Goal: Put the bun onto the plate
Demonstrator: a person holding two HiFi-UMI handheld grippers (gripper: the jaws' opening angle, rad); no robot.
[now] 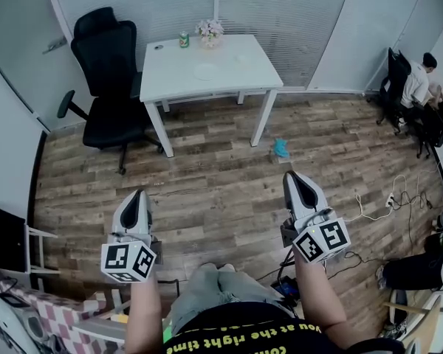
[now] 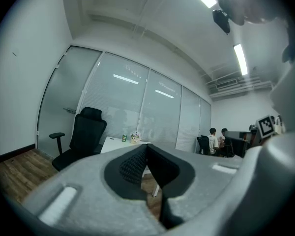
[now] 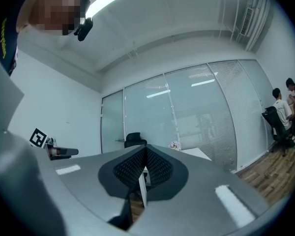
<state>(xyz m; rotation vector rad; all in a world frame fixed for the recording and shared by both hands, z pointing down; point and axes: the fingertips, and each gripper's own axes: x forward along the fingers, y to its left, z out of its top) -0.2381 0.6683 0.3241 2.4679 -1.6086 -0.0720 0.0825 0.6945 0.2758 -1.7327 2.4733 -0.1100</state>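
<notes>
A white table (image 1: 207, 68) stands far ahead across the wooden floor. On it lies a pale round plate (image 1: 204, 71), hard to tell from the tabletop. I cannot make out a bun from here. My left gripper (image 1: 136, 198) and right gripper (image 1: 295, 177) are held level over the floor, well short of the table. In the left gripper view the left gripper (image 2: 146, 147) is shut with nothing between its pads. The right gripper (image 3: 145, 149) is likewise shut and empty in its own view. The table (image 2: 115, 144) shows small beyond the left jaws.
A green can (image 1: 184, 40) and a small flower pot (image 1: 210, 32) stand at the table's back edge. A black office chair (image 1: 107, 72) is left of the table. A blue scrap (image 1: 280, 148) lies on the floor, cables (image 1: 395, 198) at right. Two people (image 1: 428, 80) sit at back right.
</notes>
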